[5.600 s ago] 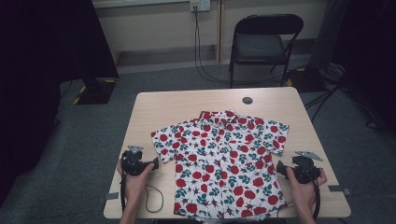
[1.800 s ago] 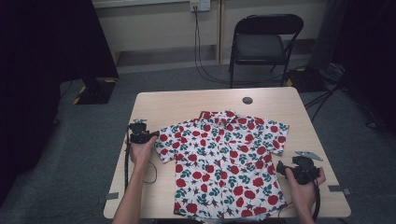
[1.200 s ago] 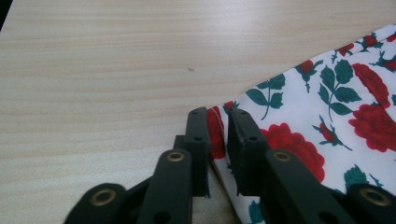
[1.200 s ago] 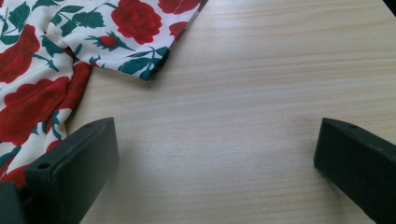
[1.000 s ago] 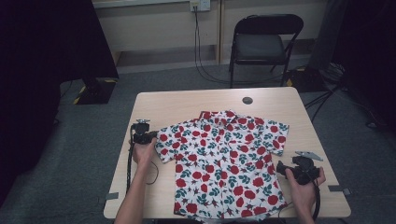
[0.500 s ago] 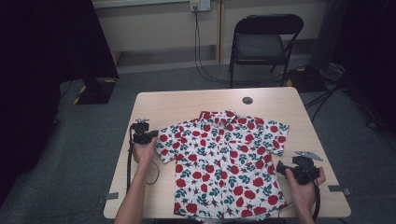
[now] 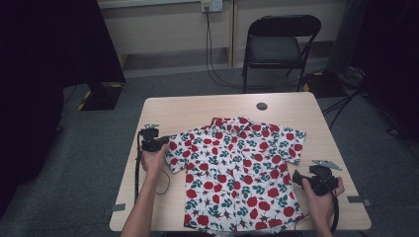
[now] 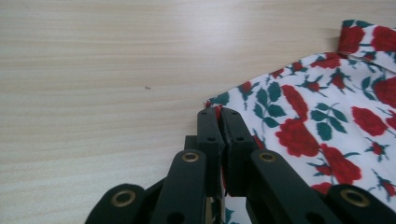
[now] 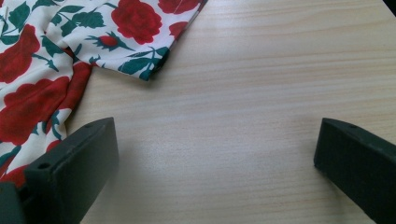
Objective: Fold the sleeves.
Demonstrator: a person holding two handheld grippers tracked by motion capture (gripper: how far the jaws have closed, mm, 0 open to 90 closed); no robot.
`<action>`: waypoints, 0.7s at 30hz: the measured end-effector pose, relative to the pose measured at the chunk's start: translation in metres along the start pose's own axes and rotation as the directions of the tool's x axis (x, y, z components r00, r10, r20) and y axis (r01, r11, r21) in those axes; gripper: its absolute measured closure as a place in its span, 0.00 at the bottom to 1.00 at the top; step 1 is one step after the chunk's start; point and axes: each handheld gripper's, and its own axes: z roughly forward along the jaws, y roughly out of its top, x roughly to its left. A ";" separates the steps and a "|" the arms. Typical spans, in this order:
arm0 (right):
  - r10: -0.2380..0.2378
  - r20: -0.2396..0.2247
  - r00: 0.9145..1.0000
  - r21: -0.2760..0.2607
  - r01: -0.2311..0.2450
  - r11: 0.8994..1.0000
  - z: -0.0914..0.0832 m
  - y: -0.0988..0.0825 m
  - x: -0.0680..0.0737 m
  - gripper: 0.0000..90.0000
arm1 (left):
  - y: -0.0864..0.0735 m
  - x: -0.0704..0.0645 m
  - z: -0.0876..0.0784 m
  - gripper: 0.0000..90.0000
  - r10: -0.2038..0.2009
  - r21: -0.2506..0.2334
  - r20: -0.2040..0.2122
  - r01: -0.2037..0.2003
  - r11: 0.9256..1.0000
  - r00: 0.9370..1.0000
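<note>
While the white short-sleeved shirt printed with red roses point(image 7: 237, 173) lies spread flat on the pale wooden counter point(image 7: 197, 106), your left gripper point(image 8: 222, 122) has pinched its sleeve edge and your right gripper point(image 9: 215, 154) waits wide apart beside the hem, so any folding looks barely begun.

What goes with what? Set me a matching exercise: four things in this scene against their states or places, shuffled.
1. left gripper
2. right gripper
3. rose-print shirt
4. folding chair

A. spread flat on the table
B. jaws wide open over bare wood
C. beyond the table's far edge
D. jaws closed on the sleeve's edge

Pairs: 1-D, 2-B, 3-A, 4-C
</note>
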 end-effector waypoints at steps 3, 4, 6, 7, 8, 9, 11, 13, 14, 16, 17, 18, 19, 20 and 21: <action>0.000 0.000 1.000 0.000 0.000 1.000 0.000 0.000 0.000 0.00 | 0.003 -0.004 -0.004 0.98 0.002 -0.009 0.017 -0.002 1.000 1.000; 0.000 0.000 1.000 0.000 0.000 1.000 0.000 0.000 0.000 0.00 | 0.003 -0.005 -0.005 0.98 0.006 -0.011 0.019 -0.006 1.000 1.000; 0.000 0.000 1.000 0.000 0.000 1.000 0.000 0.000 0.000 0.00 | 0.004 -0.006 -0.006 0.98 0.010 -0.014 0.023 -0.010 1.000 1.000; 0.000 0.000 1.000 0.000 0.000 1.000 0.000 0.000 0.000 0.00 | 0.005 -0.008 -0.008 0.98 0.010 -0.017 0.025 -0.010 1.000 1.000; 0.000 0.000 1.000 0.000 0.000 1.000 0.000 0.000 0.000 0.00 | 0.005 -0.008 -0.009 0.98 0.011 -0.019 0.029 -0.011 1.000 1.000; 0.000 0.000 1.000 0.000 0.000 1.000 0.000 0.000 0.000 0.00 | 0.006 -0.011 -0.011 0.98 0.012 -0.025 0.034 -0.011 1.000 0.999; 0.000 0.000 1.000 0.000 0.000 1.000 0.000 0.000 0.000 0.00 | 0.007 -0.012 -0.012 0.98 0.015 -0.025 0.039 -0.014 1.000 0.999; 0.001 0.000 1.000 0.000 -0.001 1.000 0.000 0.000 0.000 0.00 | 0.008 -0.016 -0.013 0.98 0.025 -0.029 0.024 -0.024 0.999 0.999; 0.001 0.000 1.000 0.000 -0.001 1.000 0.000 0.000 0.000 0.00 | 0.009 -0.018 -0.014 0.98 0.033 -0.027 0.021 -0.032 0.999 0.999; 0.000 0.000 1.000 0.000 0.000 1.000 0.000 0.000 0.000 0.00 | 0.010 -0.021 -0.014 0.98 0.031 -0.030 0.039 -0.030 0.999 0.999; 0.000 0.000 1.000 0.000 0.000 1.000 0.000 0.000 0.000 0.00 | 0.012 -0.025 -0.015 0.98 0.041 -0.035 0.044 -0.040 0.999 0.998; 0.000 0.000 1.000 0.000 0.000 1.000 0.000 0.000 0.000 0.00 | 0.012 -0.025 -0.015 0.98 0.041 -0.035 0.044 -0.040 0.999 0.998; 0.000 0.000 1.000 0.000 0.000 1.000 0.000 0.000 0.000 0.00 | 0.012 -0.027 -0.016 0.98 0.042 -0.038 0.047 -0.040 0.998 0.998; 0.000 0.000 1.000 0.000 0.000 1.000 0.000 0.000 0.000 0.00 | 0.013 -0.029 -0.016 0.98 0.049 -0.039 0.052 -0.047 0.998 0.997; 0.000 0.000 1.000 0.000 0.000 1.000 0.000 0.000 0.000 0.00 | 0.015 -0.034 -0.018 0.98 0.056 -0.048 0.058 -0.053 0.997 0.997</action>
